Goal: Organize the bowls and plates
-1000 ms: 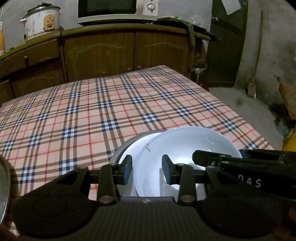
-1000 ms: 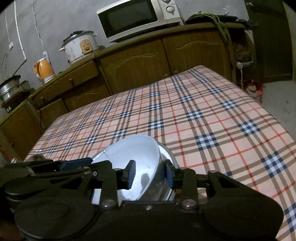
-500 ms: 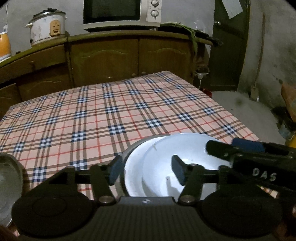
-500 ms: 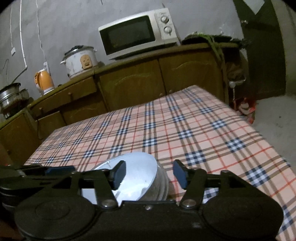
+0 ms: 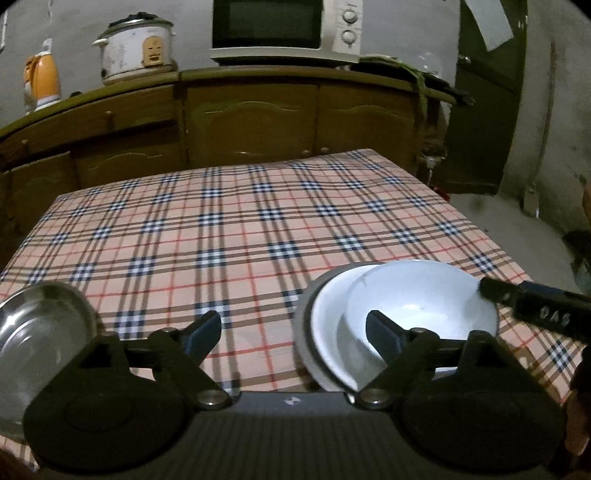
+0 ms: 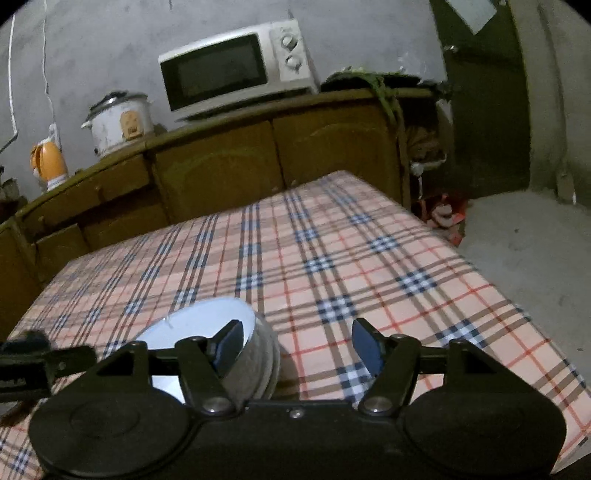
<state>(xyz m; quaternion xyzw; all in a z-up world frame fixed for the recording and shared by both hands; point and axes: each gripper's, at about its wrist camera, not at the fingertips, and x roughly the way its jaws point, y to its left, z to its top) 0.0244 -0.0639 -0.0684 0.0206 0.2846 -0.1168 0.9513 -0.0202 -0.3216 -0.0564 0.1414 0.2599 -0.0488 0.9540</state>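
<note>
A table [image 5: 240,221] under a pink, blue and red plaid cloth fills most of both views, with a long brown cabinet [image 5: 251,122] (doors and drawers along its front) running behind it. On the cabinet top sit a white microwave [image 5: 284,29], a white rice cooker [image 5: 135,48] and an orange kettle [image 5: 40,79]; a dark green door [image 5: 484,96] stands to the right.

Near the table's front edge, white bowls [image 5: 417,302] are nested in a grey outer bowl, the top one shifted to the right inside the one below. A steel bowl [image 5: 40,339] rests apart at the front left corner.

The left claw [image 5: 293,332] has just been opening and stands released; its right finger overlaps the stack's near rim in the view, its left finger is over bare cloth, and nothing is pinched. The right claw [image 6: 295,345] has likewise been opening and grips nothing; the stack [image 6: 207,339] lies by its left finger, which partly hides the rim. Each claw's dark body cuts into the other's view beside the bowls.
</note>
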